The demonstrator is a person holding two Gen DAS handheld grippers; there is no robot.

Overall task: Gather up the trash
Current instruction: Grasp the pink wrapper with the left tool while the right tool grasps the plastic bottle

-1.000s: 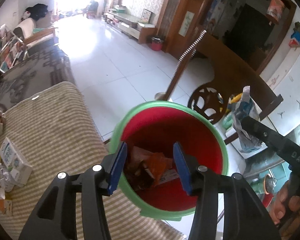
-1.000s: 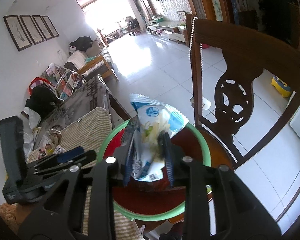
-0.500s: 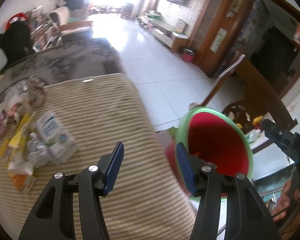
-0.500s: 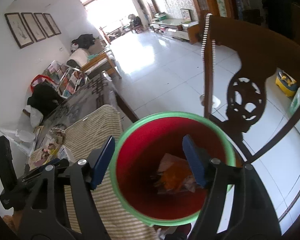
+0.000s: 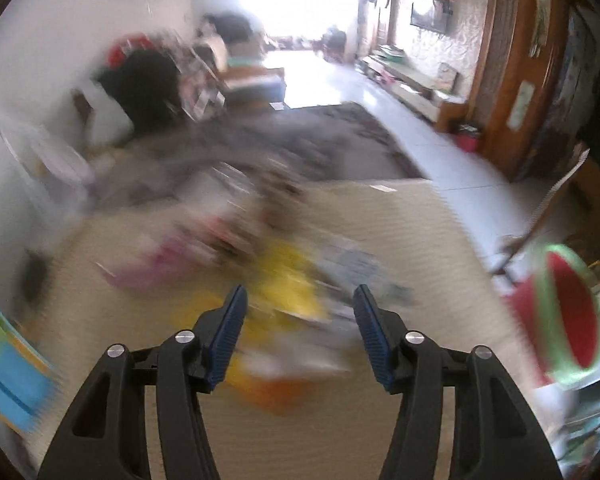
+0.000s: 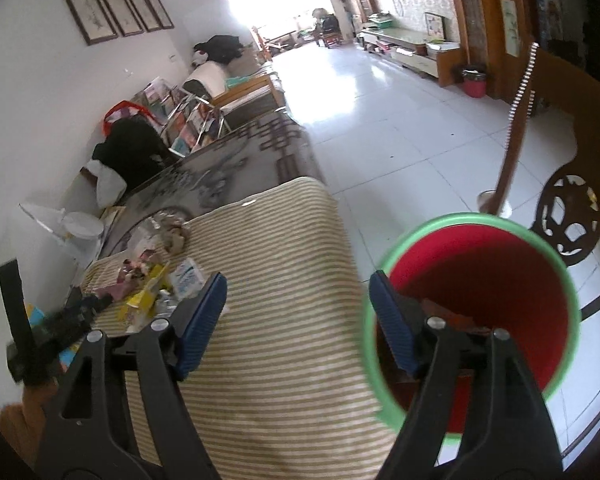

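A red bucket with a green rim (image 6: 500, 296) stands at the table's right edge; it also shows blurred in the left wrist view (image 5: 560, 316). My right gripper (image 6: 296, 304) is open and empty, its right finger over the bucket's left rim. A pile of trash wrappers (image 6: 156, 284) lies at the table's far left: a yellow wrapper, a white-blue pack, pink bits. In the left wrist view the pile (image 5: 284, 280) is motion-blurred just beyond my left gripper (image 5: 298, 320), which is open and empty above the striped cloth.
The table has a beige striped cloth (image 6: 284, 280), with a dark patterned part (image 6: 228, 160) beyond it. A wooden chair (image 6: 572, 160) stands behind the bucket. A white tiled floor (image 6: 380, 120) is to the right. A blue-green item (image 5: 8, 364) lies at the left edge.
My right gripper opened and dropped the white-blue wrapper into the bucket, then swung left. My left gripper swung left from the bucket to over the trash pile, staying open.
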